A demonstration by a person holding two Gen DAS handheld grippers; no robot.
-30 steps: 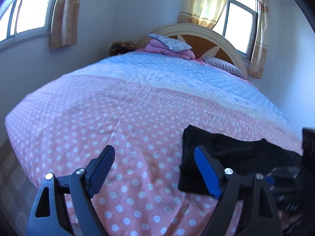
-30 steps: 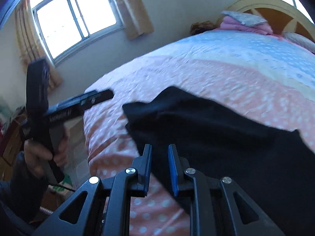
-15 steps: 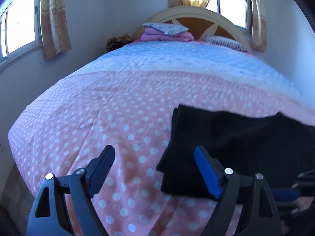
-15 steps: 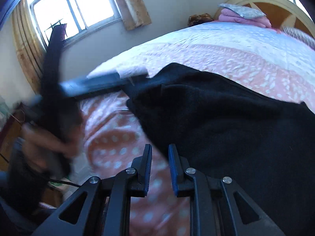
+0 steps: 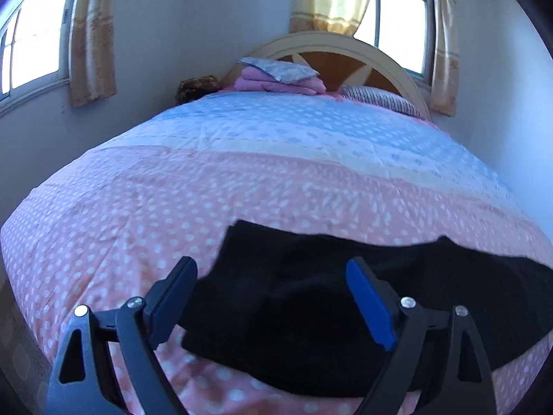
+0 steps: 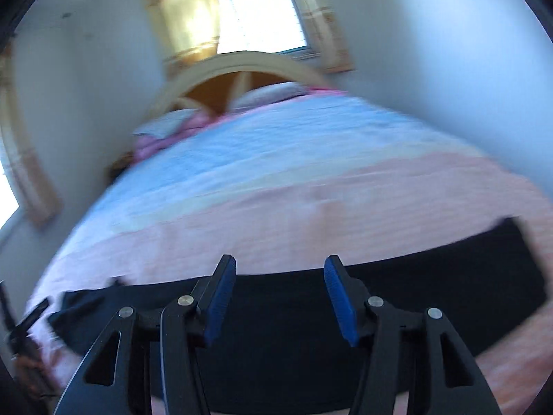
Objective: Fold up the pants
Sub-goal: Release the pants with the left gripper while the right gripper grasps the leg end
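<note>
Black pants (image 5: pixel 311 297) lie flat across the near end of the bed on the pink dotted cover. My left gripper (image 5: pixel 269 297) hangs over their left end with its jaws opening wide and nothing pressed between the blue pads. In the blurred right wrist view the pants (image 6: pixel 414 294) stretch as a dark band from left to right. My right gripper (image 6: pixel 280 297) is above their middle, jaws opening, holding nothing. The left gripper (image 6: pixel 20 325) shows at that view's far left edge.
The bed cover (image 5: pixel 172 207) is pink with white dots near me and pale blue further back. Folded pink bedding (image 5: pixel 276 79) and a striped pillow (image 5: pixel 380 100) lie by the arched headboard (image 5: pixel 345 45). Walls with curtained windows close in on both sides.
My right gripper swung from the pants' left end toward their middle, rolled, and its jaws went from nearly shut to apart. The left gripper shifted right, over the pants' left end.
</note>
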